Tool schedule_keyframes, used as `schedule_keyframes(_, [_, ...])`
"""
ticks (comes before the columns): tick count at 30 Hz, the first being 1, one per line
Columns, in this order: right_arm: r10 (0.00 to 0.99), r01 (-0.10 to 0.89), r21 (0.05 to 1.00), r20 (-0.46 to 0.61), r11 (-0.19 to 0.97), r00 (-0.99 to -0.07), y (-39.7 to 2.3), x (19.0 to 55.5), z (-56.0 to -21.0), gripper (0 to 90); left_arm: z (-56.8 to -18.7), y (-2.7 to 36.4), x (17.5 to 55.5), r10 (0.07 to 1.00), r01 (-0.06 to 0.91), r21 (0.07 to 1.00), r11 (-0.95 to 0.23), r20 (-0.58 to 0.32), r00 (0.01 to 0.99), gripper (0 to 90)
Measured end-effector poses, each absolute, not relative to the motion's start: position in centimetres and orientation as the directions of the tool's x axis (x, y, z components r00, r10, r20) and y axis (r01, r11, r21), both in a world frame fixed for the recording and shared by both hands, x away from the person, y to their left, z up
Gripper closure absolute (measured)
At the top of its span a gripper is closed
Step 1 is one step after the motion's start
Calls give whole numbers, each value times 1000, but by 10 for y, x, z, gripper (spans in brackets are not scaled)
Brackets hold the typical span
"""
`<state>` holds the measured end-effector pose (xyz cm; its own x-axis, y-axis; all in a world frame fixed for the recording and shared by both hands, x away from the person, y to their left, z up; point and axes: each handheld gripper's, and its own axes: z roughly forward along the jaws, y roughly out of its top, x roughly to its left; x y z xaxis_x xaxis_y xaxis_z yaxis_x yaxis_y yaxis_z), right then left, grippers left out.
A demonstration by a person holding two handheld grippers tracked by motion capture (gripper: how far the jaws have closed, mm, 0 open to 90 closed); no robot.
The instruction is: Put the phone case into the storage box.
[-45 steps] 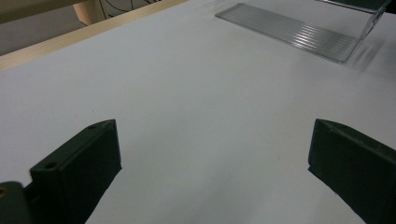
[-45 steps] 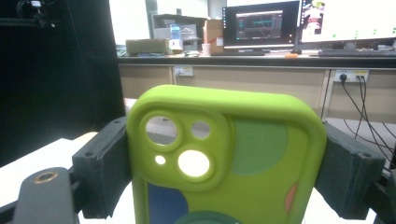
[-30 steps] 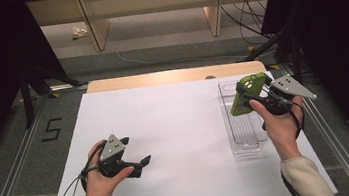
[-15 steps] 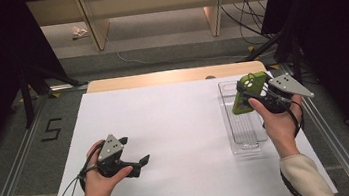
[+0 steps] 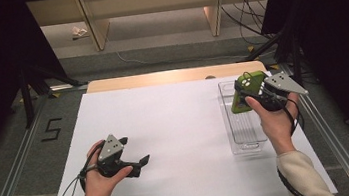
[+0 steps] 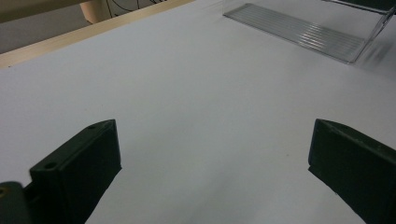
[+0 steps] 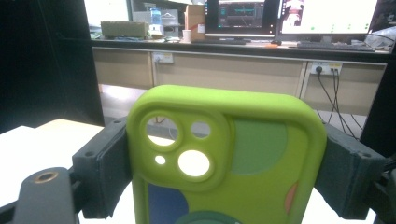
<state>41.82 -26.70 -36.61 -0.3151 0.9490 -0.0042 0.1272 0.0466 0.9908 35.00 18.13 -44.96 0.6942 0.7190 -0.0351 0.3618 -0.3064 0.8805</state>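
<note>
On white tabletop [image 5: 181, 127], right edge: clear tray [image 5: 245, 134]. Right tool [image 5: 242, 89] clamps green phone case [image 5: 246, 94]; left tool [image 5: 142, 161] gapes empty. Beyond far edge: wooden shelving [image 5: 151, 10], cables [image 5: 248, 18].

Only thing I could actually read was a big dark "5" [image 5: 51, 129] marked on the grey floor, left of the bench in the high view. The monitors [image 7: 239, 16] at the top of the right gripper view had stuff on screen, but it was way too small and blurry to make out.
</note>
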Motion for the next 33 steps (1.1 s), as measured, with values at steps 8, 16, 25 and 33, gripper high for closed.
schedule_keyframes(8, [952, 131, 990, -17, 60, -305, -266, 423, -366, 166, -450, 181, 350, 719, 363, 880, -306, -36, 694, 19])
schedule_keyframes(16, [955, 135, 989, -19, 62, -296, -265, 427, -367, 166, -450, 181, 350, 720, 362, 881, -304, -37, 693, 19])
schedule_keyframes(25, [957, 149, 987, -21, 67, -288, -264, 433, -368, 166, -449, 182, 350, 721, 362, 882, -301, -38, 692, 19])
schedule_keyframes(33, [958, 156, 985, -21, 68, -285, -263, 439, -368, 166, -449, 182, 350, 721, 361, 883, -301, -37, 692, 19])
